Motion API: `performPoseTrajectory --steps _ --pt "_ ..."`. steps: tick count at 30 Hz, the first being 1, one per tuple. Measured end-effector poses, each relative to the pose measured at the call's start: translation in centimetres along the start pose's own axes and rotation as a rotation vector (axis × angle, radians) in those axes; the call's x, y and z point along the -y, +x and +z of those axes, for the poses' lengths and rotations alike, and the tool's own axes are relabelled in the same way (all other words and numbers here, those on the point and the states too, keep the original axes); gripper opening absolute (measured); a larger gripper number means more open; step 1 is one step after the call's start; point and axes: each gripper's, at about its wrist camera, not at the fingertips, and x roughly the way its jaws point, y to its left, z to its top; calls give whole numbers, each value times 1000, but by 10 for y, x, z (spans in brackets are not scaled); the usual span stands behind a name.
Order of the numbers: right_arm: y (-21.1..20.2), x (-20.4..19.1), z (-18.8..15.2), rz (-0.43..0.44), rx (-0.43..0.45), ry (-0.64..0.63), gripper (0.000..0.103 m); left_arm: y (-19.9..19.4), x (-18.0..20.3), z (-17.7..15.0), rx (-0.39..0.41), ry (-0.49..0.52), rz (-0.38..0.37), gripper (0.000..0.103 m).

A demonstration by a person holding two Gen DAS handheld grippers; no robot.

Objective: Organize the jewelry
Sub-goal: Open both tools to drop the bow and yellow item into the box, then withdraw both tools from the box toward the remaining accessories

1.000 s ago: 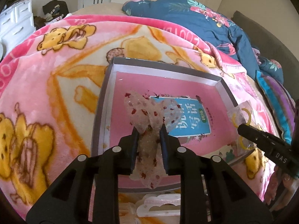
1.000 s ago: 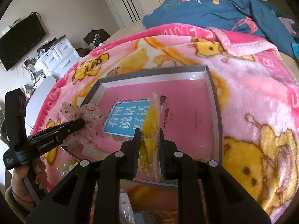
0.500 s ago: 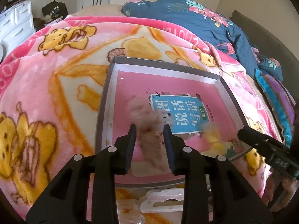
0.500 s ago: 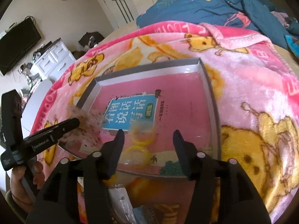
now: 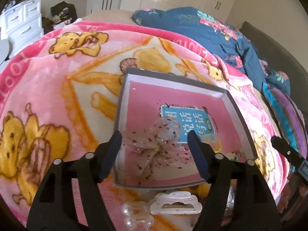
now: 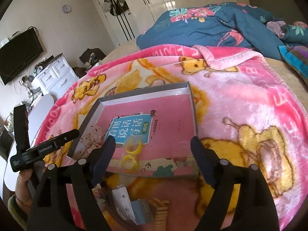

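A shallow grey box [image 5: 132, 71] with a pink book inside lies on the pink blanket; it also shows in the right wrist view [image 6: 146, 94]. A sheer bow with red dots [image 5: 157, 144] lies in the box's near left corner, below my open left gripper [image 5: 156, 142]. The bow also shows in the right wrist view [image 6: 92, 138]. A clear packet of yellow rings [image 6: 131, 152] lies in the box's near part, just left of my open right gripper [image 6: 154, 146]. Both grippers are empty.
White and pink hair clips [image 5: 173, 202] lie on the blanket in front of the box. A packet and gold-coloured pieces [image 6: 150, 209] lie below the right gripper. A blue quilt [image 5: 202, 30] is heaped at the back. White drawers [image 5: 21, 23] stand at the left.
Both grippers opened and let go. The bow dropped from the left gripper into the box and the yellow ring packet dropped from the right gripper into the box. Both grippers drew back.
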Motion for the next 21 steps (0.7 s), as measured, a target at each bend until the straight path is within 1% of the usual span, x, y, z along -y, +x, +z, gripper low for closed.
performPoseTrajectory --steps 1,3,5,8,9,11,12,17,21 --pt "-2 0 0 0 3 2 82 -3 -1 1 5 -6 -2 67" --pt "-8 0 0 1 10 0 83 -11 -4 3 28 -18 1 73" --pt "-14 0 -1 3 17 -1 85 -19 -5 4 45 -24 8 77" --pt "-23 -2 -1 3 28 -8 86 -32 -7 4 71 -47 0 87" --pt "-26 -2 -1 2 32 -9 86 -35 -7 3 73 -60 -7 89" --pt "-34 -2 0 3 45 -13 87 -42 -6 0 76 -73 -15 89" --pt "-38 -2 1 2 52 -14 88 -46 -5 -2 79 -75 -16 91" --pt "-58 -2 3 7 82 -17 89 -67 4 -7 98 -73 -20 93" --pt "-76 -5 5 14 111 -34 91 -86 13 -10 124 -49 -17 93"
